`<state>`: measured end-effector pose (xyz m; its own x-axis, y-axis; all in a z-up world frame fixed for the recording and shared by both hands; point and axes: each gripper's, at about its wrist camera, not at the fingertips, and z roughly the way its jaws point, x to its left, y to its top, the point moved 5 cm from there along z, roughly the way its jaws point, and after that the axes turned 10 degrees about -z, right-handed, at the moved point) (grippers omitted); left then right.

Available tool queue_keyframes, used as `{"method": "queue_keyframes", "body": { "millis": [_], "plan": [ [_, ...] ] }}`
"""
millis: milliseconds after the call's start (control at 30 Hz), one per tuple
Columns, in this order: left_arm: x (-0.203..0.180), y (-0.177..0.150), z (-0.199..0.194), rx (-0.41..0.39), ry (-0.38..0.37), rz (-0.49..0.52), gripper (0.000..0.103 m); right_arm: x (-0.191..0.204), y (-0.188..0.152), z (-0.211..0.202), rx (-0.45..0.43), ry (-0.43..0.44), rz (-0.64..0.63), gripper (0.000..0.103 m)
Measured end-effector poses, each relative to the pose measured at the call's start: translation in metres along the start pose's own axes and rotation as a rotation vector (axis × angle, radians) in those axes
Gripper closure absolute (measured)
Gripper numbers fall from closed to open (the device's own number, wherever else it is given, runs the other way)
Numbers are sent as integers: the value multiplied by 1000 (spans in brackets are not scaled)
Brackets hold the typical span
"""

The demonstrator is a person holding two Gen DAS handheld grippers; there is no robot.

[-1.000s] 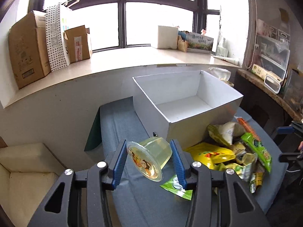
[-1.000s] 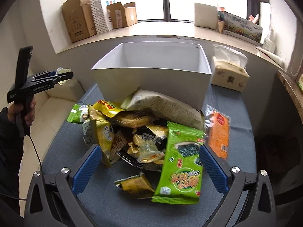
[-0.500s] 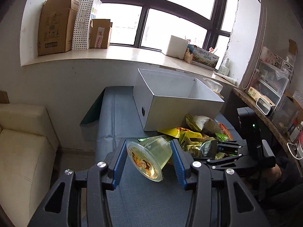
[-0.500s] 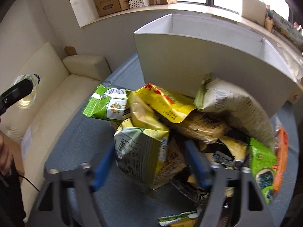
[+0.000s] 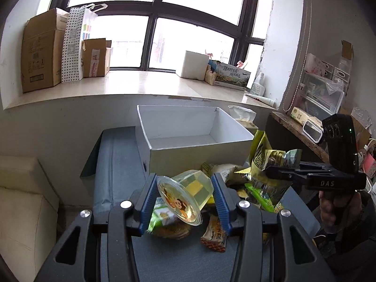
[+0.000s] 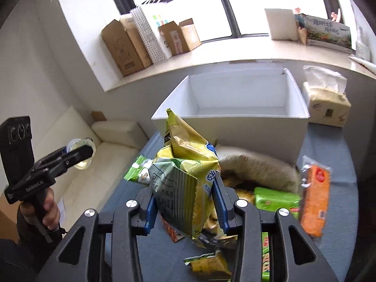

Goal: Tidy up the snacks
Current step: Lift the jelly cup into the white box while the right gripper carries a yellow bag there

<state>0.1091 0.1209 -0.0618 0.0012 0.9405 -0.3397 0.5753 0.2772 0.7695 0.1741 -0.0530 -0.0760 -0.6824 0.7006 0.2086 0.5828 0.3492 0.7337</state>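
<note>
- Jelly cup [image 5: 185, 193] was clamped between the blue pads of the left gripper [image 5: 183, 199]; the cup lay tilted, with its printed foil lid turned toward the camera, above the snack pile.
- Right gripper [image 6: 184, 205] was clenched on a yellow-green chip bag [image 6: 185, 183], which stood upright between its pads and was lifted over the other snacks.
- White box [image 5: 188, 138] stood open on the grey-blue table [image 5: 112, 164], just behind the pile and in front of the window sill wall.
- Below the bag lay a green seaweed pack [image 6: 275, 198], an orange packet [image 6: 315, 199] to the right and a beige bag [image 6: 256, 169] against the box.
- From the right wrist view, the left gripper [image 6: 77, 151] with the cup was seen at the left, over a cream sofa [image 6: 101, 155].
- Tissue pack [image 6: 329, 103] stood just beside the box, on its right.
</note>
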Motion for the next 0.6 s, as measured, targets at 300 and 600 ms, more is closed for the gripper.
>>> {"method": "queue_keyframes", "body": {
  "millis": [300,600],
  "plan": [
    [-18,92,95,6,97,9,52,-89,72,-11,-72,-124,97,58],
    [13,100,190,124,291,-9,52,-145,102,74,54,-140,155,56]
  ]
}}
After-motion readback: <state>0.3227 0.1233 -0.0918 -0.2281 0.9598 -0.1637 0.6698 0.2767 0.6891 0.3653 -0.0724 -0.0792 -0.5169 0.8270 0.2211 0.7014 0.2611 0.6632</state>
